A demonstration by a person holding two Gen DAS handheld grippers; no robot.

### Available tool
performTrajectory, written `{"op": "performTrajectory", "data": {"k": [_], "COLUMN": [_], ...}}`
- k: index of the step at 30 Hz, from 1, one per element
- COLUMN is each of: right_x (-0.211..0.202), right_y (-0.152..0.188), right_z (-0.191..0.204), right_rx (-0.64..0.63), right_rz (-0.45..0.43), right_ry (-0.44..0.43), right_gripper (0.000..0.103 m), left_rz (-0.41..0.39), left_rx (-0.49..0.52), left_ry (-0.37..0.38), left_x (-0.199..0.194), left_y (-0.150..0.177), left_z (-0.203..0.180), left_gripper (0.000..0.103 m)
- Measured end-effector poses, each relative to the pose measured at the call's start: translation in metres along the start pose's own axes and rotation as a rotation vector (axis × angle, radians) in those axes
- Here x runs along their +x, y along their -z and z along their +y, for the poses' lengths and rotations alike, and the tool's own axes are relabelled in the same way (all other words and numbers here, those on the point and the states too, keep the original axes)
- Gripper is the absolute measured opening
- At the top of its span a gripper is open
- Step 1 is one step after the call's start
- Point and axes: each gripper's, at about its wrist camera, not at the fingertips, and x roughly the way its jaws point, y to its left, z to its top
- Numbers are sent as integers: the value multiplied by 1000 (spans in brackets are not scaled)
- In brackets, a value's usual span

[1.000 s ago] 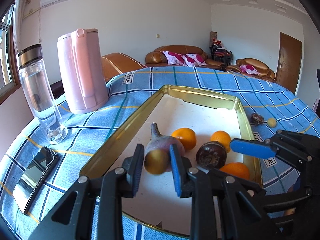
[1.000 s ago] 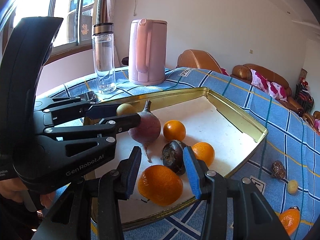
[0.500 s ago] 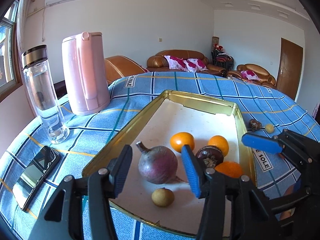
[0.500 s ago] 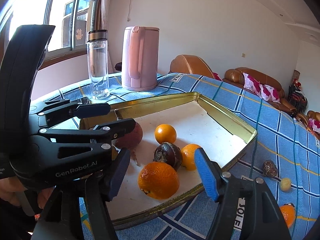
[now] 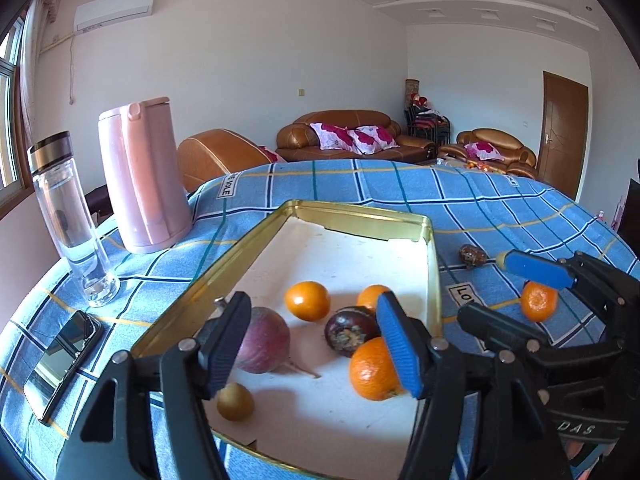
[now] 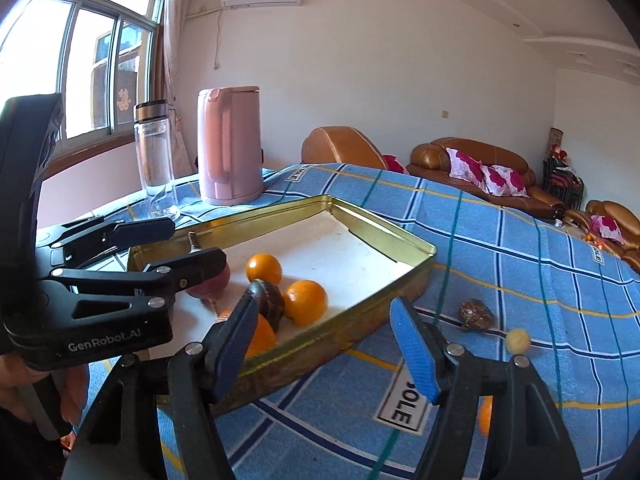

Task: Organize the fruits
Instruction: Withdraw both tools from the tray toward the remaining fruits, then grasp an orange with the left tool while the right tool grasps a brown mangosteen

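Fruits sit mostly in the gold tray [image 5: 224,256]; one orange [image 5: 538,300] lies outside on the bench. We judge it light, firm, prone to roll, so we grip across its middle. Left gripper [image 5: 316,344] opening, right gripper [image 6: 324,344] released, both empty.

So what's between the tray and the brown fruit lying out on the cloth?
Only bare checked cloth separates the tray wall from the brown fruit. The right wrist view shows it best.

Oranges [image 5: 307,301] lie in the tray [image 5: 360,216]; kettle [image 5: 142,176] and bottle [image 5: 66,216] stand left of it.
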Motion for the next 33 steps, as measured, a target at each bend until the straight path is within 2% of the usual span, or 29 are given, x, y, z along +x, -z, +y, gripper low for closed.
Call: {"op": "performTrajectory", "data": {"k": [7,8,12,14,21,27,33], "right_x": [-39,-48,-58,-66,-79,-86,-88], "right_y": [11,15,23,30,42,46,48], "right_z": [-55,-73,-95,-115,-148,-160,-166], "right_rx": [84,116,154,194,269,304,324], "right_rz": [-37,-40,-42,-38,-36,-48,-50], "right_ry": [114,147,192,244,337,356,349], "right_gripper": [70,70,70,70,70,71,72], "left_rz": [-37,-34,-9,5,85,133,208], "left_rx": [98,117,180,202,244,276,285], "left_ry": [89,102,149,172,241,285,310], "left_x": [-9,-8,-1,4,26,39,57], "left_y": [-9,-10,-11,-11,-6,-2,2], "left_z": [-60,-70,-108,-124,-171,-197,-208], "left_gripper": [78,78,78,78,78,78,77]}}
